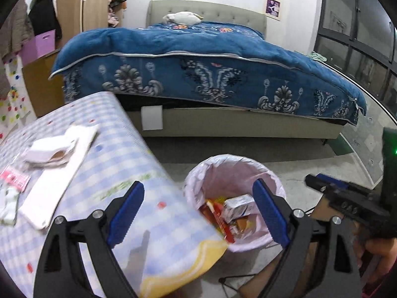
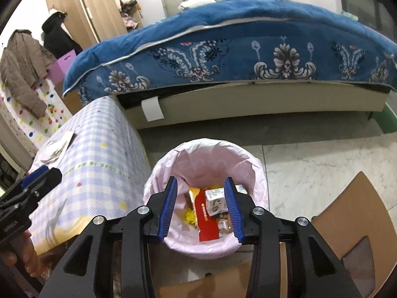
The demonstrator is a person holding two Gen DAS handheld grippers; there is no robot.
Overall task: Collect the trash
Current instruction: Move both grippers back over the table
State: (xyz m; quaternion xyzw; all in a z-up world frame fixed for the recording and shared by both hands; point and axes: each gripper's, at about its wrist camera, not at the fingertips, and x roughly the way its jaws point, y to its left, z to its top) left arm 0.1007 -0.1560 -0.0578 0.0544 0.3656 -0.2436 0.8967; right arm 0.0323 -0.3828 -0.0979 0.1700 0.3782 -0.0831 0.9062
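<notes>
Left gripper [image 1: 198, 211] has jaws spread wide, nothing between them; it hovers over the right edge of the table [image 1: 139, 164], partly above the trash bin [image 1: 198, 181]. Right gripper [image 2: 201, 208] has jaws parted, empty, directly above the bin [image 2: 258, 173] opening.

The bin stands on the floor just beside the table's right edge, lined with a pale pink bag [image 2: 198, 159]. Inside: a red carton [image 2: 206, 216] lying flat, a small white milk box [image 2: 215, 201] on top of it, and some yellow scrap [image 2: 189, 215] at the left; other small packs there are too small to tell.

On the table with its blue-checked cloth, toward the left edge: crumpled white tissue paper [image 1: 49, 149] resting on a flat white sheet [image 1: 57, 173], a pink wrapper [image 1: 15, 178] touching the sheet's left side, and a white crumpled piece [image 1: 8, 206] at the very edge.

Behind is a bed with a blue blanket [image 1: 198, 49]. A wooden chair seat [image 2: 357, 223] is right of the bin.
</notes>
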